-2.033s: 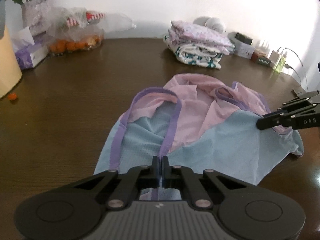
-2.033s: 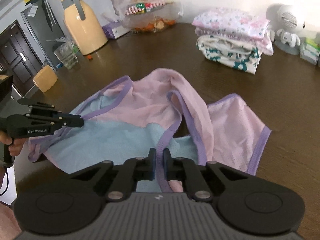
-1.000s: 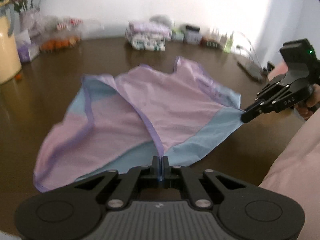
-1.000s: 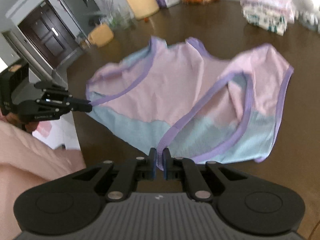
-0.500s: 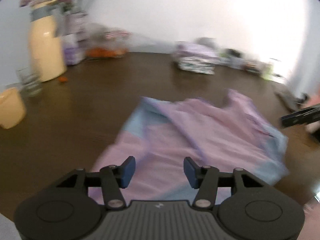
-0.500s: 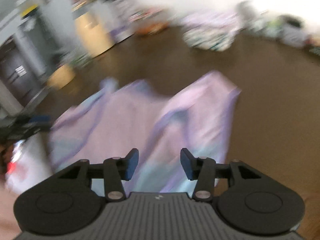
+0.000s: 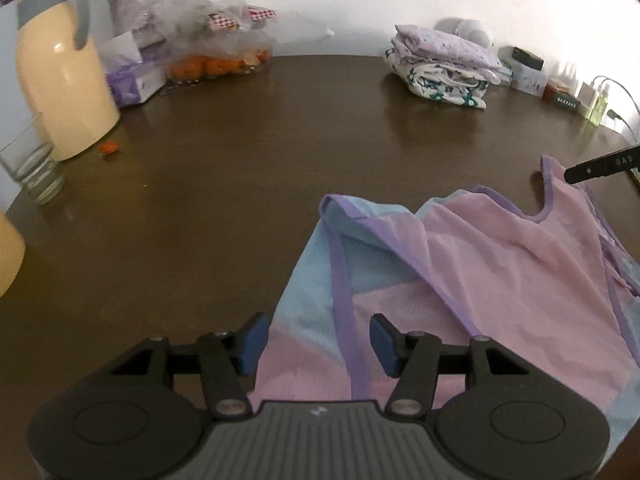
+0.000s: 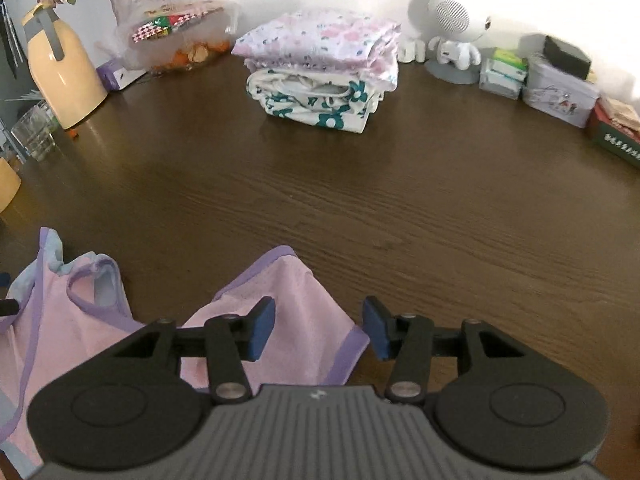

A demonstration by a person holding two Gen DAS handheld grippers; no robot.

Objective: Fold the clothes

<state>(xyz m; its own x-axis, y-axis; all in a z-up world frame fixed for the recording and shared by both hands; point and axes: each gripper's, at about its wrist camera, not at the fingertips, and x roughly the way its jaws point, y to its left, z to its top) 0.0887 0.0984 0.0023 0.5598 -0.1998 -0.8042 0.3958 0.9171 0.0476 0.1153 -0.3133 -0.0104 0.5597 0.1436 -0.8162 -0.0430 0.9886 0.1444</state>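
Note:
A pink and light-blue sleeveless top with purple trim lies spread and rumpled on the dark wooden table. My left gripper is open and empty, just above the top's near edge, with a purple seam between its fingers. My right gripper is open and empty over a pink strap corner of the top. The right gripper's finger tip shows in the left wrist view by the far strap.
A stack of folded clothes sits at the back of the table. A yellow jug, a glass, a tissue box, a bag of oranges and flowers stand at the left. A white robot toy and boxes stand at the back right.
Both grippers were shut on the top's edges, lifted it and laid it out flat. They then opened and let go. The top now lies closer, with its straps pointing away.

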